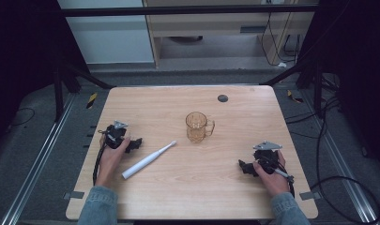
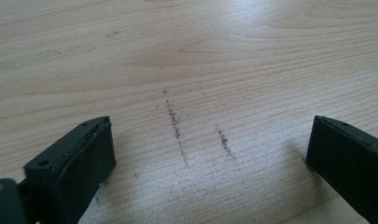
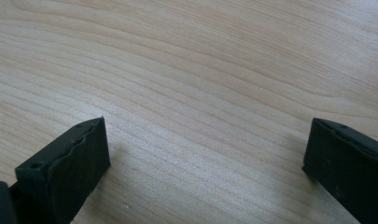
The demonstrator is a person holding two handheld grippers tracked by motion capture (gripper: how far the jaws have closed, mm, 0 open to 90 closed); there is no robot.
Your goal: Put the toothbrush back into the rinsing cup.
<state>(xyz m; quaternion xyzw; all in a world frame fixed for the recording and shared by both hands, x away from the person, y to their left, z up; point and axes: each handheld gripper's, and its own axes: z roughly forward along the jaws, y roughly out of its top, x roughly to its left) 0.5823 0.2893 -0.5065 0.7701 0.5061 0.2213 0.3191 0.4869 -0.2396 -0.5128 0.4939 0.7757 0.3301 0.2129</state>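
- Overhead, high view: wooden worktop (image 1: 234, 187), both hands resting on it, denim sleeves coming in from the bottom edge.
- Left claw (image 1: 136, 144) sits at the left side of the worktop, pointing right toward the white electric toothbrush (image 1: 148, 160); tip just beside the brush, contact can't be told.
- Toothbrush lies flat on a diagonal, head up-right toward the mug, handle end down-left near the left hand (image 1: 110, 159).
- Clear amber glass mug (image 1: 197, 126) stands upright near worktop centre, handle to the right, apart from both claws.
- Right claw (image 1: 245, 167) at the right side, pointing left, well apart from the mug; right hand (image 1: 272, 176) grips it.
- Small dark round disc (image 1: 222, 98) near the far edge.
- Left gripper view: jaws spread wide, bare wood between them, dark scuff marks (image 2: 175, 123) on the grain.
- Right gripper view: jaws spread wide over plain wood grain, nothing between.
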